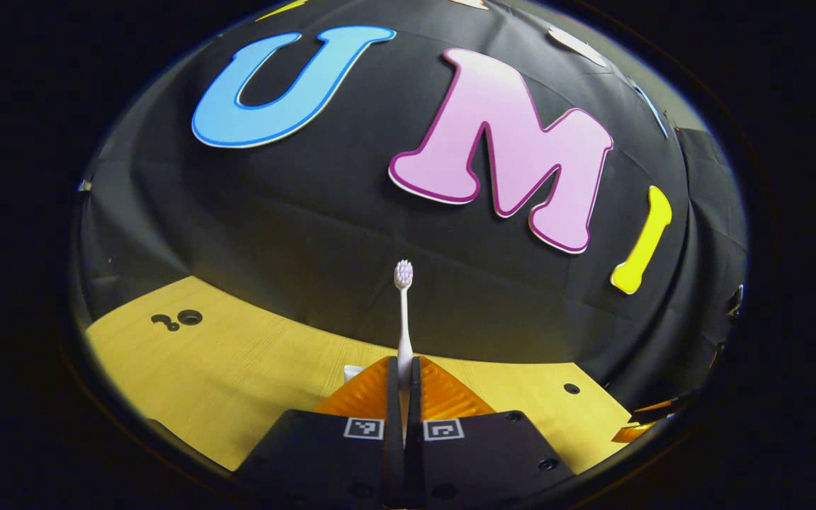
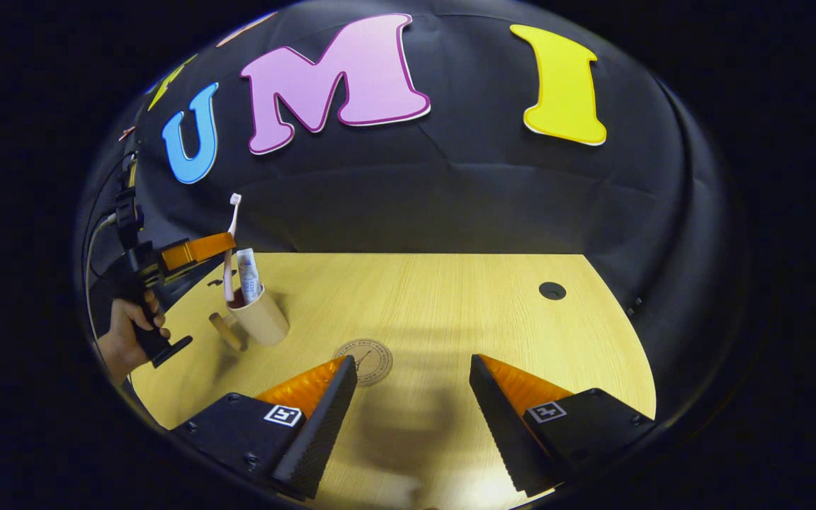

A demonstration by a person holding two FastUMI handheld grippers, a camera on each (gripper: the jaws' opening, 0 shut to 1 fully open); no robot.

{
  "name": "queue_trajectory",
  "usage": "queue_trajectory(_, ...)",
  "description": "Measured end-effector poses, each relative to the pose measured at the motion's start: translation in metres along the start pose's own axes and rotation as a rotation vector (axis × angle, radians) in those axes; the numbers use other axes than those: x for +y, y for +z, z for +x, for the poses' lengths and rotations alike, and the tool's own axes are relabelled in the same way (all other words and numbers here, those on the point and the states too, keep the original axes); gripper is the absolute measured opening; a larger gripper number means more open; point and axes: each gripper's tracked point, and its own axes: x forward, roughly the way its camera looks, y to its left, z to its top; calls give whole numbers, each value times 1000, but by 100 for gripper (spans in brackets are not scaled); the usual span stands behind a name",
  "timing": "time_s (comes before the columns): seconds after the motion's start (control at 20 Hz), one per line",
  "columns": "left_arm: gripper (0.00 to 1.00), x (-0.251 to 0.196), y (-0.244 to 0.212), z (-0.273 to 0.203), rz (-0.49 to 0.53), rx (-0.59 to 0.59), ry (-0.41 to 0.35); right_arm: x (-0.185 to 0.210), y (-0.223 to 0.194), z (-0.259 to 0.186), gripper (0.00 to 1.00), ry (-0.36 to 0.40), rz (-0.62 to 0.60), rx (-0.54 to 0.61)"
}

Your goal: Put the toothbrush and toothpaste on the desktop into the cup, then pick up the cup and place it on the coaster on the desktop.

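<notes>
In the left gripper view my left gripper (image 1: pixel 404 368) is shut on a white toothbrush (image 1: pixel 404 312), which stands upright with its bristle head at the top. The right gripper view shows that same gripper (image 2: pixel 199 249) at the far left, holding the toothbrush (image 2: pixel 231 234) with its lower end inside a beige handled cup (image 2: pixel 261 319). A white toothpaste tube (image 2: pixel 248 275) stands in the cup too. A round coaster (image 2: pixel 364 360) lies on the wooden desktop (image 2: pixel 436 304), just right of the cup. My right gripper (image 2: pixel 414 386) hovers open near the front edge, by the coaster.
A person's hand (image 2: pixel 125 333) grips the left gripper's handle at the far left. The desktop has a round cable hole (image 2: pixel 552 290) at the back right and small holes (image 1: pixel 180 319) at the back left. Black cloth walls close the booth behind.
</notes>
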Motion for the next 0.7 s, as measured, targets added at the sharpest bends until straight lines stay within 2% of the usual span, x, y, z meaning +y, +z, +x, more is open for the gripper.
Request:
queue_trajectory(0.2,6,5,-20,2,49,-13,11,-1,-8,5,98,-9,6,14)
queue_trajectory(0.25,6,6,-21,1,53,-22,17,-2,-10,5,92,-10,6,14)
queue_trajectory(0.3,6,7,-23,-2,56,-29,25,-2,-11,4,98,-12,6,15)
queue_trajectory(0.35,7,7,-26,-4,61,-33,24,-1,-14,4,92,-11,6,16)
queue_trajectory(0.4,9,6,-29,-8,74,-33,20,0,-15,4,91,-9,6,18)
queue_trajectory(0.45,11,7,-37,-9,89,-19,20,1,-17,4,91,-7,4,21)
queue_trajectory(0.5,13,11,-43,-12,101,-3,27,4,-19,0,98,-7,-1,24)
queue_trajectory(0.6,39,18,-52,-21,119,18,63,5,-24,0,98,-5,-5,33)
queue_trajectory(0.65,39,22,-50,-23,122,8,85,7,-26,-1,92,-2,-2,37)
queue_trajectory(0.7,58,26,-46,-27,119,-1,109,8,-25,-2,98,1,2,37)
